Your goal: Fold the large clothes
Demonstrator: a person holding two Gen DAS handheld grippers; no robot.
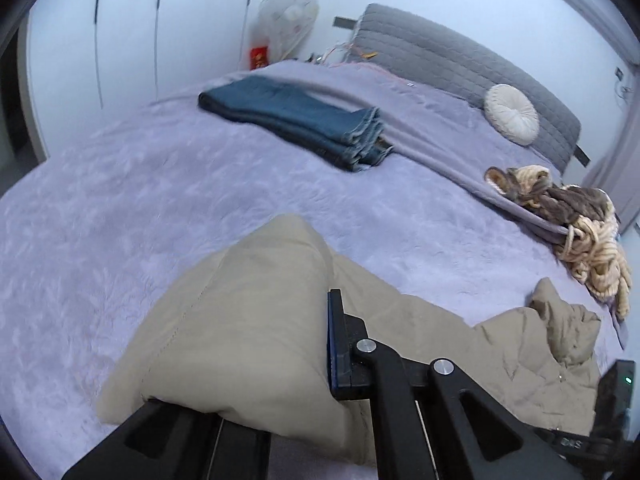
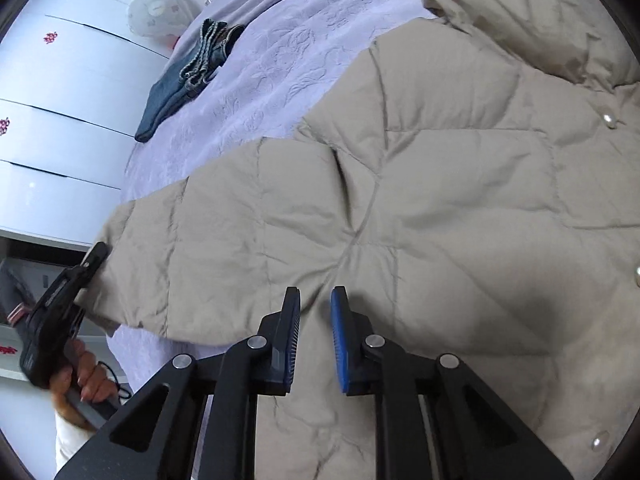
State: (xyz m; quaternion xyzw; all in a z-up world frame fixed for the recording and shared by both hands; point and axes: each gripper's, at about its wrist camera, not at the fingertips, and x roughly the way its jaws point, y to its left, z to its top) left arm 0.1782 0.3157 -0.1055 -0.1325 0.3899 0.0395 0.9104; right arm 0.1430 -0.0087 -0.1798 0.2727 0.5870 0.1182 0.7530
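A beige quilted coat (image 2: 440,184) with pearl buttons lies spread on the lilac bedspread (image 1: 120,220). In the left wrist view its sleeve end (image 1: 248,312) bulges up over my left gripper (image 1: 325,314), which is shut on the cuff; one finger is hidden under the fabric. The right wrist view shows that same left gripper (image 2: 94,254) at the sleeve's tip, held by a hand (image 2: 86,376). My right gripper (image 2: 316,296) is down on the coat's body, its jaws nearly together, with creases gathering into a pinch of fabric between the pads.
Folded blue jeans (image 1: 292,120) lie further up the bed. A round white cushion (image 1: 512,114) leans on the grey headboard (image 1: 460,56). A brown and cream knitted bundle (image 1: 580,232) sits at the bed's right edge. White wardrobe doors (image 1: 120,32) stand beyond.
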